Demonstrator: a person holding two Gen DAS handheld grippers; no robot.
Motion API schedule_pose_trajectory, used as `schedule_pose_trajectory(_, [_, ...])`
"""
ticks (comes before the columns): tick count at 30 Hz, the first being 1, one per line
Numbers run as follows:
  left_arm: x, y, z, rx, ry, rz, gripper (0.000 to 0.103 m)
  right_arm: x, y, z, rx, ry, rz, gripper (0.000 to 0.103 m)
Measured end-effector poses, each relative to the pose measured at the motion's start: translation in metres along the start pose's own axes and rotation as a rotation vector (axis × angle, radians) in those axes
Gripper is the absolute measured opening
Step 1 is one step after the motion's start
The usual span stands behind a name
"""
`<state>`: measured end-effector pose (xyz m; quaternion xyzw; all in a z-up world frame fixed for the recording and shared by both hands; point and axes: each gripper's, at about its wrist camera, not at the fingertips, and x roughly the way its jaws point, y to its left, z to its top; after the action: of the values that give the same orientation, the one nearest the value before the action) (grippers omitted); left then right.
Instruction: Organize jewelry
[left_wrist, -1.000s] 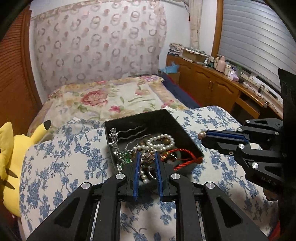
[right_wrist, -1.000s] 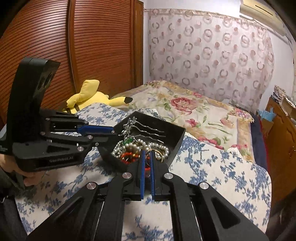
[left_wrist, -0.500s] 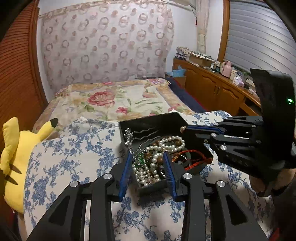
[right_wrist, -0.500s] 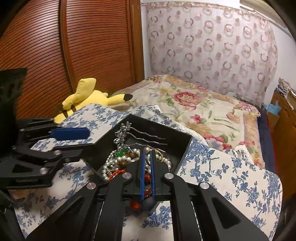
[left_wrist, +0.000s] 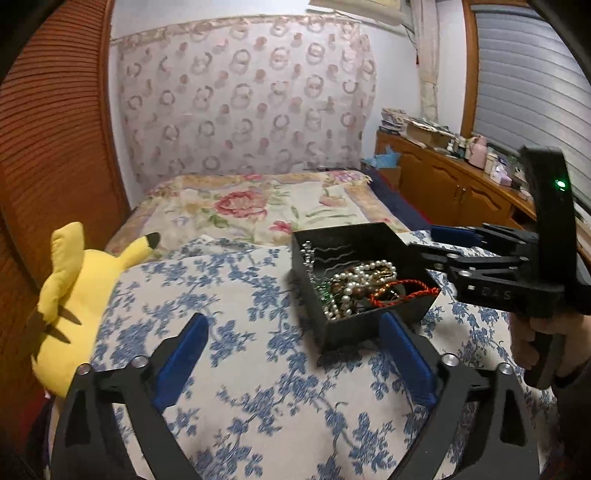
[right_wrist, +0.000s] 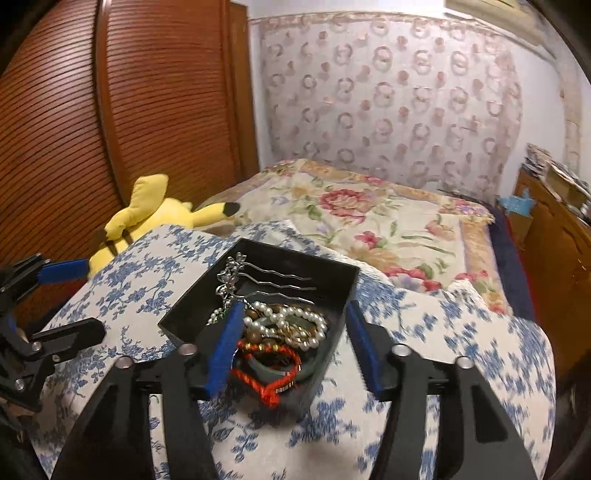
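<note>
A bedroom: blue-flowered quilt (left_wrist: 229, 295) on the bed, yellow plush toy (left_wrist: 77, 280) at its left. The black tray (right_wrist: 207, 295) of tangled jewelry (right_wrist: 284, 332) sits on the quilt. Left gripper (left_wrist: 291, 354) jaws stand wide apart, empty; right gripper (right_wrist: 291, 347) jaws apart, straddling the tray's near right corner. The soft quilt could let the tray tip; beads could snag together. A second ago both jaws were nearly together.

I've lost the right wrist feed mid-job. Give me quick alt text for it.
The right tool hangs open over the near end of a black tray heaped with jewelry: a pearl strand, red cord bracelet and silver hairpins. The tray sits on a blue-floral cloth; the left tool is at far left.
</note>
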<state>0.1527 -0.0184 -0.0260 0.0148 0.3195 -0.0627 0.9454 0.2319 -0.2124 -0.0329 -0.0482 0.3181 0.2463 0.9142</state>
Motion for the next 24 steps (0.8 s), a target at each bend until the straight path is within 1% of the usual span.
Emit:
schedule_pose_trajectory(1, [-0.005, 0.001, -0.001, -0.002, -0.006, 0.01, 0.095, -0.005, 0.001, -0.003, 0.01, -0.007, -0.01, 0.075])
schedule_pose_trajectory(2, [-0.009, 0.003, -0.003, -0.006, -0.011, 0.017, 0.095, -0.014, 0.003, -0.008, 0.019, -0.021, -0.028, 0.078])
schedule_pose_trajectory(4, [-0.017, 0.005, -0.007, -0.014, -0.022, 0.028, 0.095, -0.03, 0.008, -0.018, 0.03, -0.048, -0.059, 0.091])
schedule_pose_trajectory(7, [-0.031, 0.008, -0.016, -0.027, -0.031, 0.057, 0.095, -0.054, 0.015, -0.033, 0.053, -0.076, -0.1, 0.098])
schedule_pose_trajectory(9, [-0.039, 0.008, -0.021, -0.029, -0.042, 0.068, 0.095, -0.071, 0.02, -0.044, 0.072, -0.094, -0.116, 0.1])
schedule_pose_trajectory(16, [-0.063, 0.005, -0.036, -0.035, -0.055, 0.073, 0.095, -0.117, 0.037, -0.067, 0.101, -0.153, -0.156, 0.1])
schedule_pose_trajectory(24, [-0.079, 0.001, -0.039, -0.05, -0.078, 0.067, 0.095, -0.14, 0.051, -0.072, 0.108, -0.212, -0.187, 0.1])
